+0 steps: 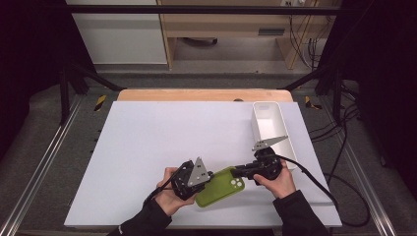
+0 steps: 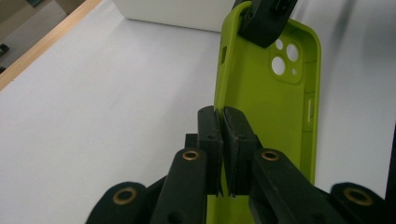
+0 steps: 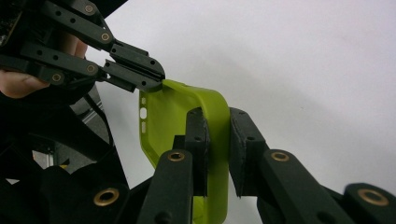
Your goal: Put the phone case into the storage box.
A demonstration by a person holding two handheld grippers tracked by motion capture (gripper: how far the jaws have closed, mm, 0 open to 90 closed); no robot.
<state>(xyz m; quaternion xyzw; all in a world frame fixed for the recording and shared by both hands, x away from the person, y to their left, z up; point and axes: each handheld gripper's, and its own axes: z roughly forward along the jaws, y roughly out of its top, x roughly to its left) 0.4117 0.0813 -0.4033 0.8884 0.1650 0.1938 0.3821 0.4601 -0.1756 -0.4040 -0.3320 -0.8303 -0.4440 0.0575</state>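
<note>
A lime-green phone case (image 1: 222, 187) with camera cut-outs is held between both grippers over the front of the white mat (image 1: 172, 137). My left gripper (image 1: 210, 177) is shut on the case's end nearest the person. In the left gripper view its jaws (image 2: 220, 114) pinch the thin side wall of the case (image 2: 271, 107). My right gripper (image 1: 237, 172) is shut on the case's camera end. In the right gripper view its jaws (image 3: 217, 116) clamp the curved wall of the case (image 3: 163, 121), and the left gripper (image 3: 156, 80) bites the far rim.
A long, empty white tray (image 1: 272, 125) stands at the right edge of the mat, just behind the right hand. A wooden table edge (image 1: 204, 95) runs along the back. Each gripper trails a black cable toward the front of the table.
</note>
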